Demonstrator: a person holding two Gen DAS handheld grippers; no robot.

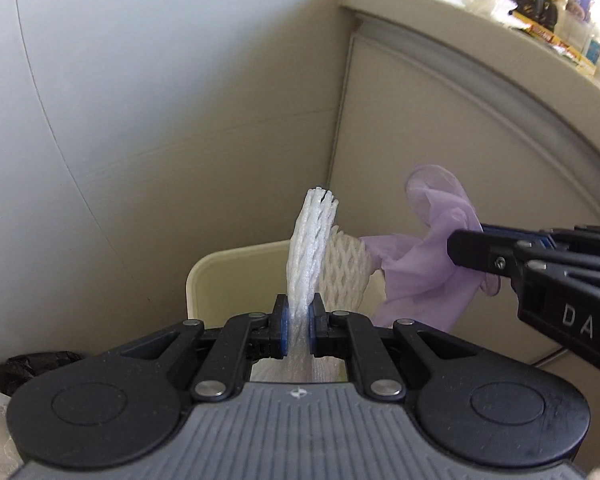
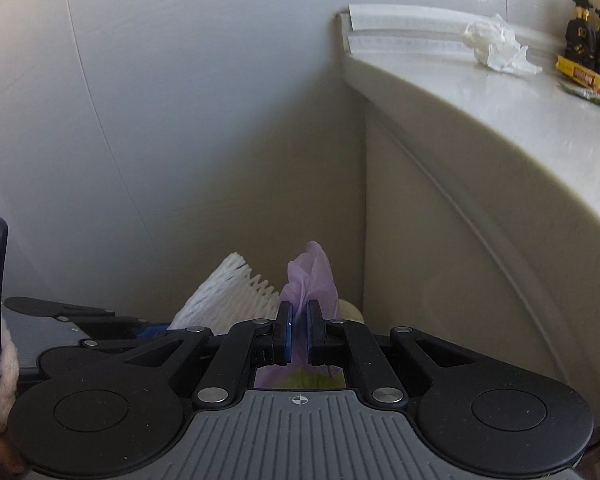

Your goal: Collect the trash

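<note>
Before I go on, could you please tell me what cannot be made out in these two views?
- Cream bin: left wrist view, its opening is hidden behind the left tool and white foam net sleeve.
- Purple disposable glove: right wrist view, its lower part is hidden by the right tool.
- Yellow wrappers on the ledge: print too small, cut by the right edge.
- Black bag: mostly behind the left tool.

"DAS" is printed on the right gripper [image 1: 466, 254].
</note>
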